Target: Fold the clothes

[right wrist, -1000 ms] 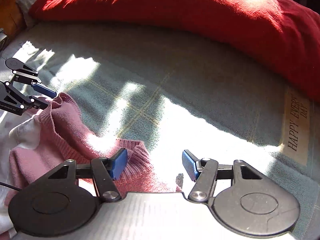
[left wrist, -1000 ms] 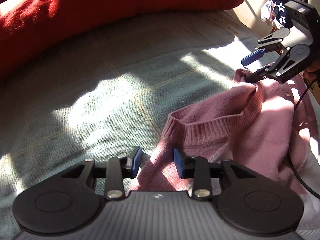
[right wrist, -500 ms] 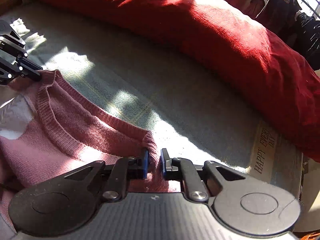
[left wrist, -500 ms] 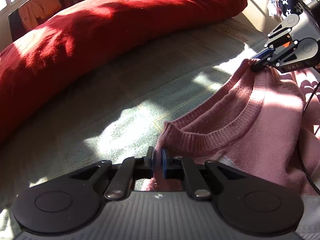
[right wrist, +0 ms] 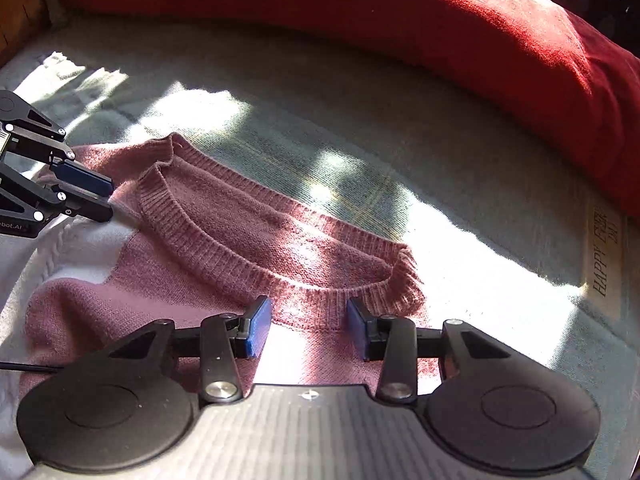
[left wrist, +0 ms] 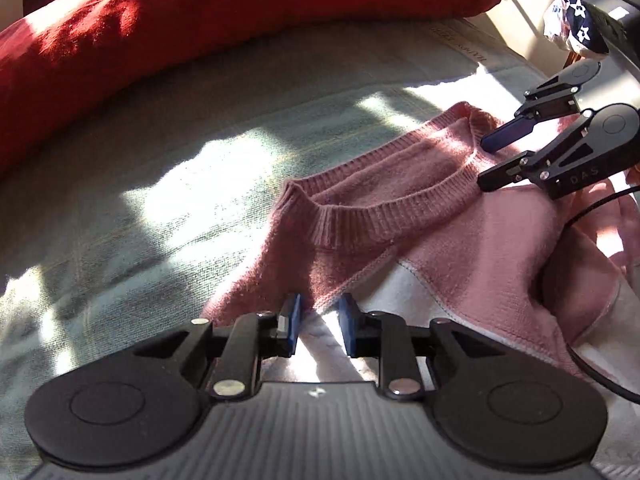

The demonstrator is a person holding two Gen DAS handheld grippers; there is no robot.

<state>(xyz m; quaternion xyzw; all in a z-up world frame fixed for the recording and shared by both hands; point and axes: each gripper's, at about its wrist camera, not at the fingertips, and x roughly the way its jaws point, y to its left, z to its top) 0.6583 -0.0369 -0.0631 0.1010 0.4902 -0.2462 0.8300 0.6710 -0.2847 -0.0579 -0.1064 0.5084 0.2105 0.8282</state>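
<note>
A pink knitted sweater [left wrist: 420, 216] lies spread on a pale green blanket [left wrist: 160, 168], its ribbed neckline [right wrist: 224, 236] open and facing up, with white panels of the garment showing below the pink. Patches of sunlight and shadow fall across the fabric. The left gripper [left wrist: 319, 322] hovers over the sweater's shoulder edge, its blue pads a small way apart and opening, with a fold of pink knit between them but not pressed. The right gripper [right wrist: 308, 326] sits at the other end of the neckline, its pads set wider and also opening, the ribbed collar lying between them unclamped. Behind the sweater a long red pillow [right wrist: 400, 28] runs across the blanket. A strip printed with the word HAPPY [right wrist: 602, 256] lies near the blanket's right edge
</note>
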